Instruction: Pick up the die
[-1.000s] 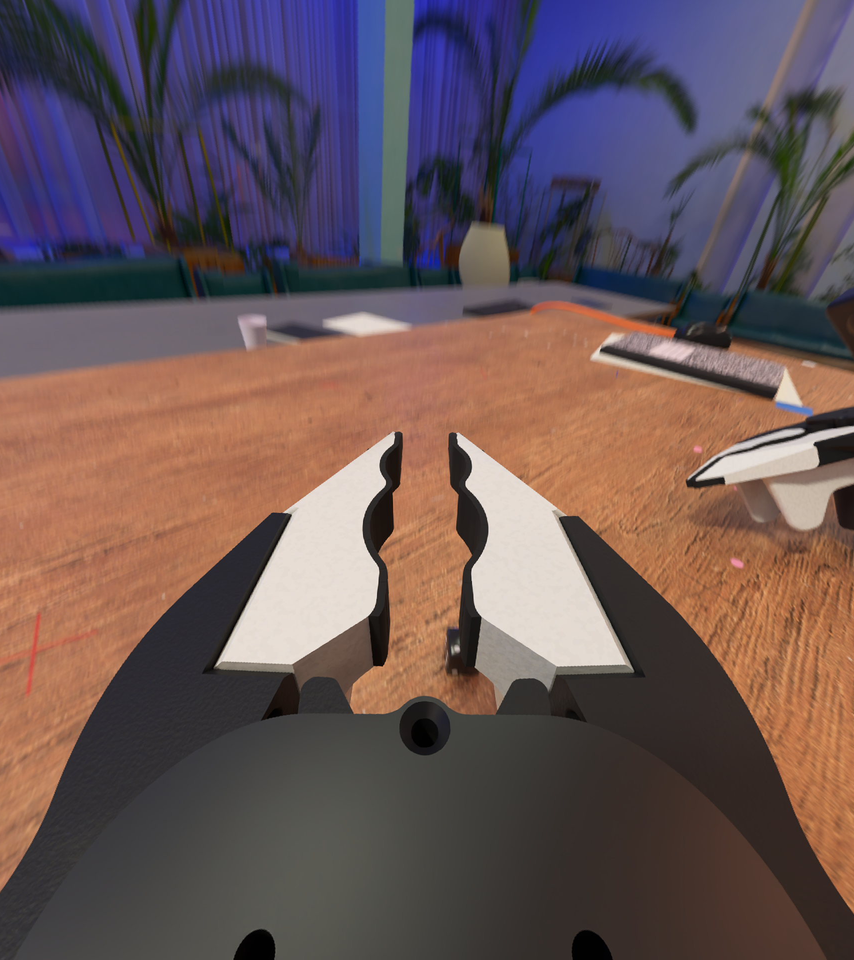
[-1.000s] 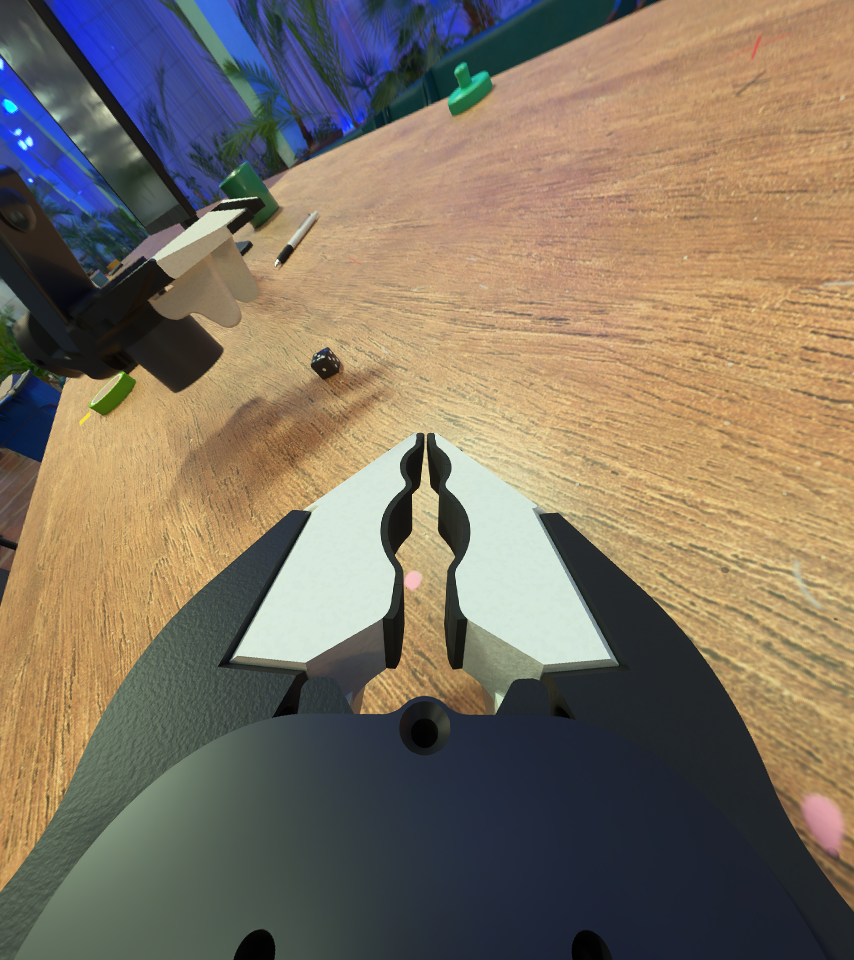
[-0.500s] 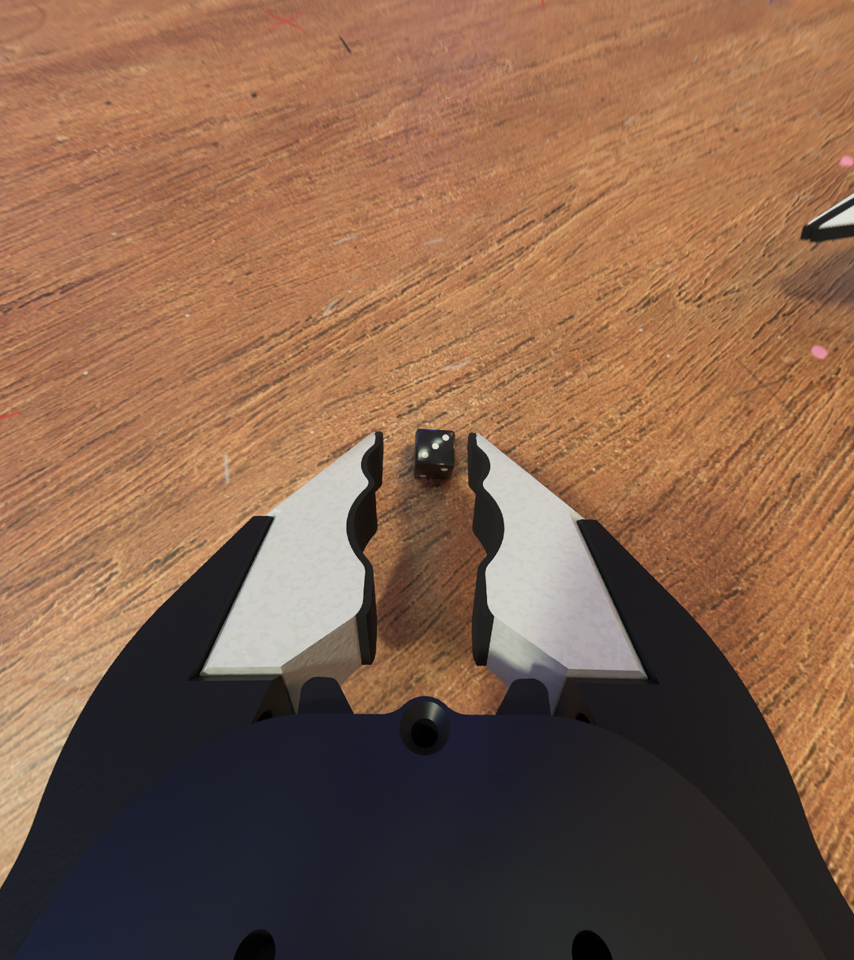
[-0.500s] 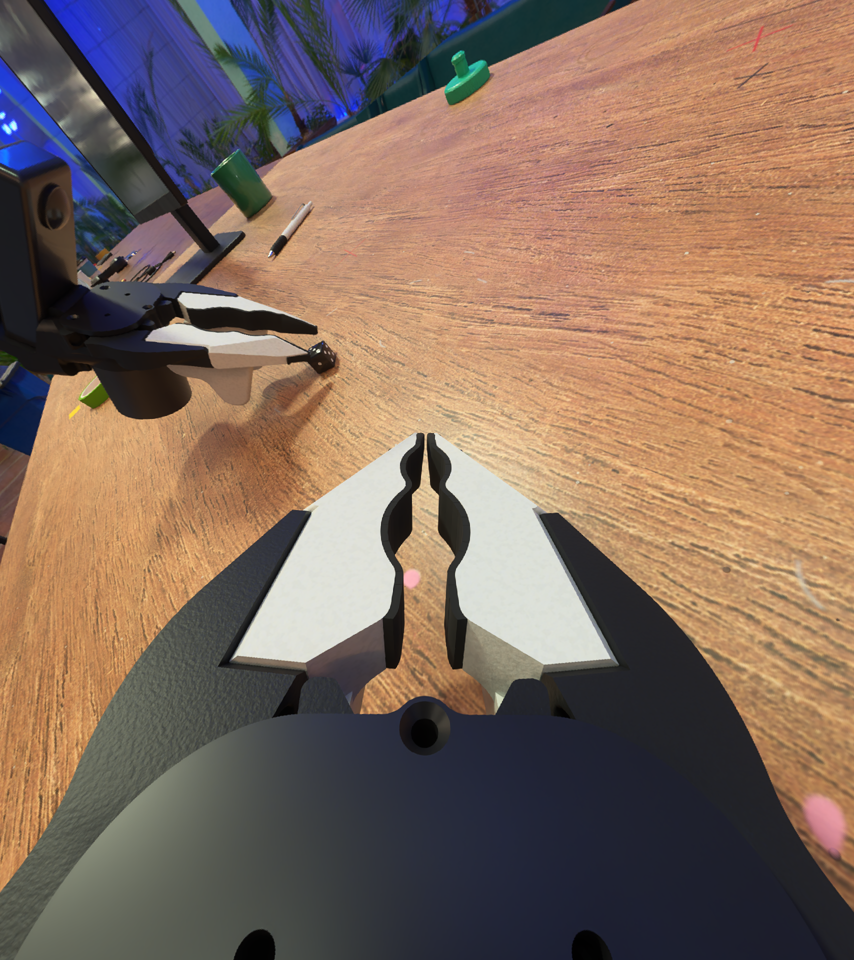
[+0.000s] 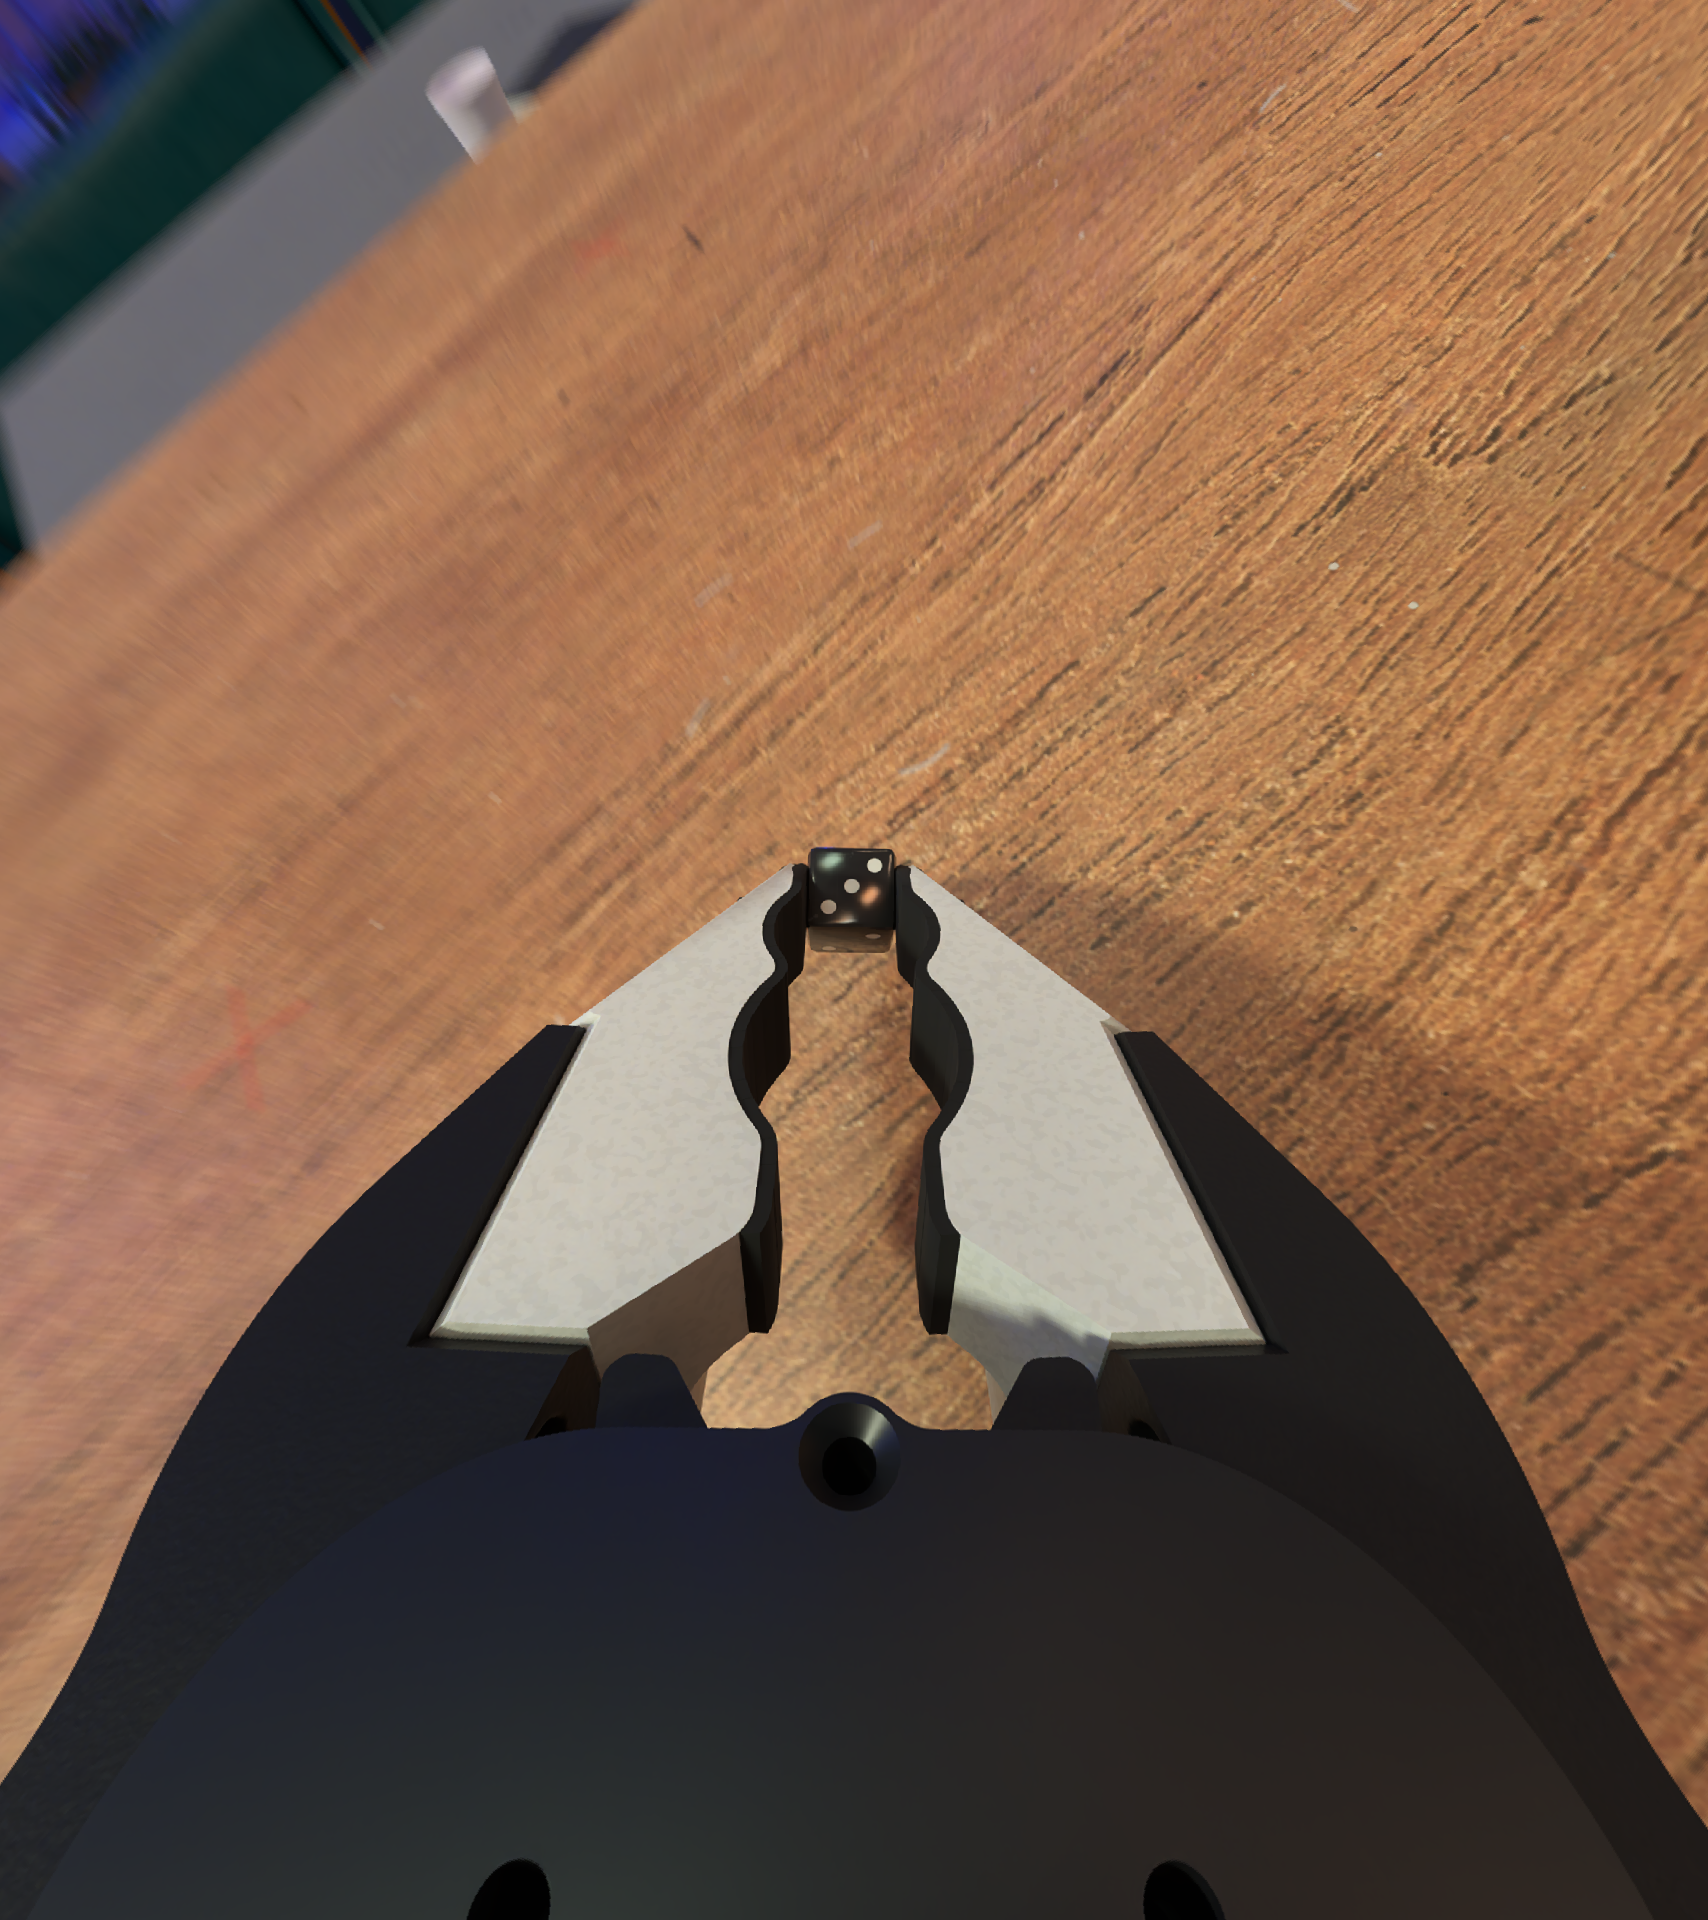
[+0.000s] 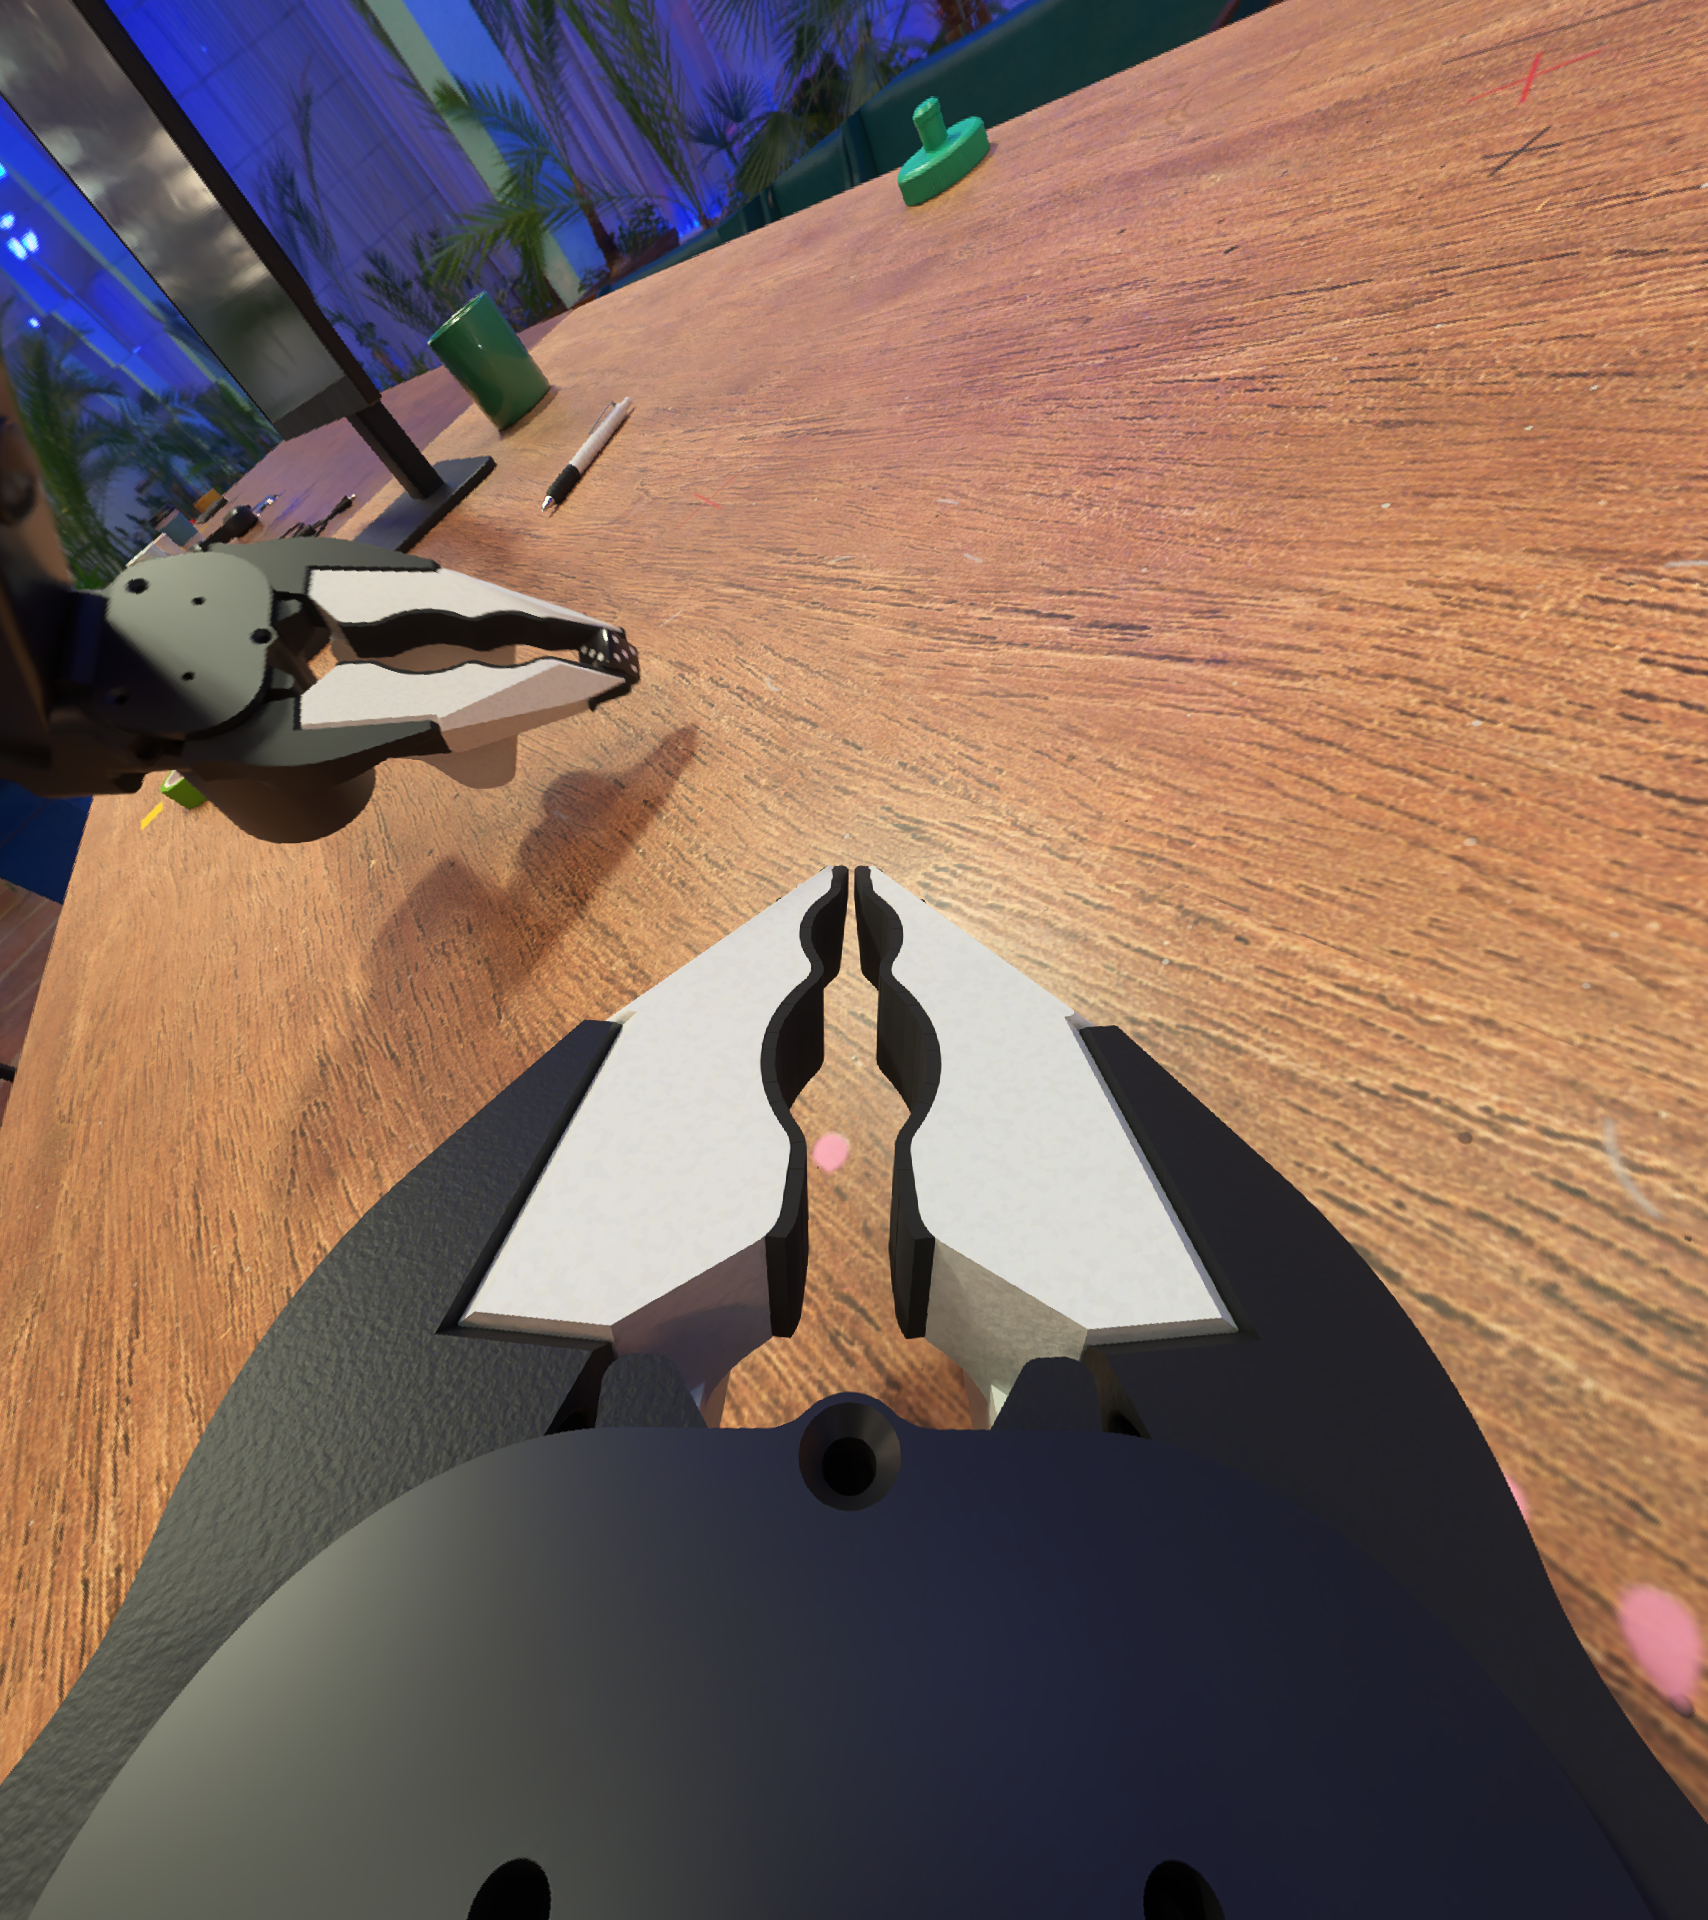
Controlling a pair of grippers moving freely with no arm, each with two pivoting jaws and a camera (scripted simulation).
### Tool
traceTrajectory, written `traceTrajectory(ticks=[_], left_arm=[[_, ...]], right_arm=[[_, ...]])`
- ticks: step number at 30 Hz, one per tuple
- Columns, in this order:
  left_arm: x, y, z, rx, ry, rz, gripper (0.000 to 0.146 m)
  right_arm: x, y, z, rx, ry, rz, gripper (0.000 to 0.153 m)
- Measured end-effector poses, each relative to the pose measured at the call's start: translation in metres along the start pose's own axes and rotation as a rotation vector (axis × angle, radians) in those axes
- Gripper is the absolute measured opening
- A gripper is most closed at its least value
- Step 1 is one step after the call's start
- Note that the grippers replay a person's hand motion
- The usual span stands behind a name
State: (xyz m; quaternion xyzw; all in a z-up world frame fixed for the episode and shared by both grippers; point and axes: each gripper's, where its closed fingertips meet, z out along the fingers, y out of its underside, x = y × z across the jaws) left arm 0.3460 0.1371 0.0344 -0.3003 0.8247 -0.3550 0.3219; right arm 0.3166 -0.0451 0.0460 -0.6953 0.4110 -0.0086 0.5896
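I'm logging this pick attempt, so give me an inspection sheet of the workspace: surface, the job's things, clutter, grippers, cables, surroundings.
Surface: wooden table, marked with small crosses and pink spots.
Job's things: black die pinched at the fingertips of the left gripper; its shadow falls apart on the wood, so it looks lifted.
Clutter: green cup, pen, green knobbed piece, monitor stand.
Grippers: left gripper shut on the die; right gripper shut, holding nothing.
Cables: nothing seen clearly.
Surroundings: palm plants and blue-lit walls beyond the table edge.
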Motion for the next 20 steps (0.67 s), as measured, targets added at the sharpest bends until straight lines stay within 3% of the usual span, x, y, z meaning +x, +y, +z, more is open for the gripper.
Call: traceTrajectory(ticks=[5,12,15,20], left_arm=[[0.000,-0.022,-0.011,0.080,-0.099,0.159,0.016],[-0.001,-0.039,-0.023,0.193,-0.089,0.100,0.016],[0.008,-0.055,-0.037,0.337,0.035,-0.005,0.016],[0.002,-0.086,-0.079,0.671,0.297,-0.320,0.016]], right_arm=[[0.000,0.000,0.001,-0.001,0.001,0.002,0.001],[-0.001,0.000,0.002,-0.001,0.003,0.002,0.001],[-0.001,0.000,0.003,0.000,0.002,0.003,0.001],[-0.002,0.001,0.003,0.002,0.004,0.004,0.001]])
